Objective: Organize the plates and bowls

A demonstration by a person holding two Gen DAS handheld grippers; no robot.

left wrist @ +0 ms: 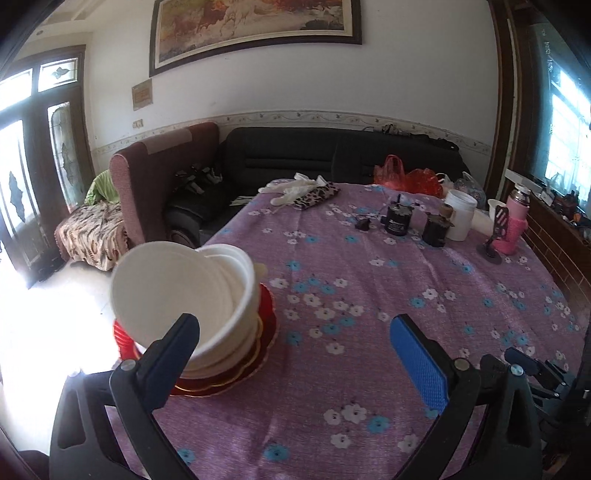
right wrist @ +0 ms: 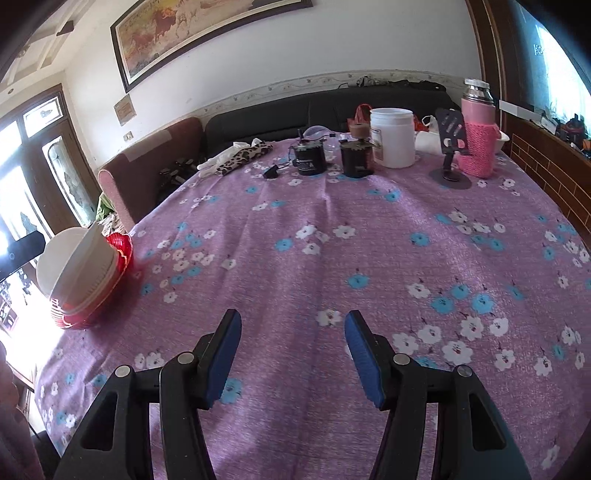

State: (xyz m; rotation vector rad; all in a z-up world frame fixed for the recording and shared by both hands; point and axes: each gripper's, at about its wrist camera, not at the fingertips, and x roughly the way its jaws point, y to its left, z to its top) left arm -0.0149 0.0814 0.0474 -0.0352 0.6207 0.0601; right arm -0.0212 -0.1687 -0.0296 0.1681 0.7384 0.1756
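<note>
The left gripper (left wrist: 295, 354) hangs over the surface (left wrist: 369, 295), which wears a purple cloth printed with white and blue flowers; its jaws stand wide apart with nothing between them. Just behind and outside the left jaw sits the stack of dishes: white bowls (left wrist: 192, 295) nested and leaning, on a cream plate, on red plates (left wrist: 221, 384) with gold scalloped edges. The left jaw's tip overlaps the bowls in this view; whether it touches them cannot be told.

The right gripper (right wrist: 293, 354) also has its jaws apart and empty, above bare cloth. From it, the same stack (right wrist: 81, 269) lies well off to the left, near the surface's edge.

Far ahead of both sets of jaws, along the back of the surface, stand two small black motors (right wrist: 308, 160), a white plastic tub (right wrist: 391, 136), a black phone stand (right wrist: 450, 147) and a flask in a pink knitted sleeve (right wrist: 478, 140). Labels on the nearer motor and the tub are too small to read. White gloves and a leopard-print cloth (left wrist: 317, 195) lie ahead to the left. A framed horse painting (left wrist: 255, 26) hangs on the wall beyond; a small plaque beside it is illegible.
</note>
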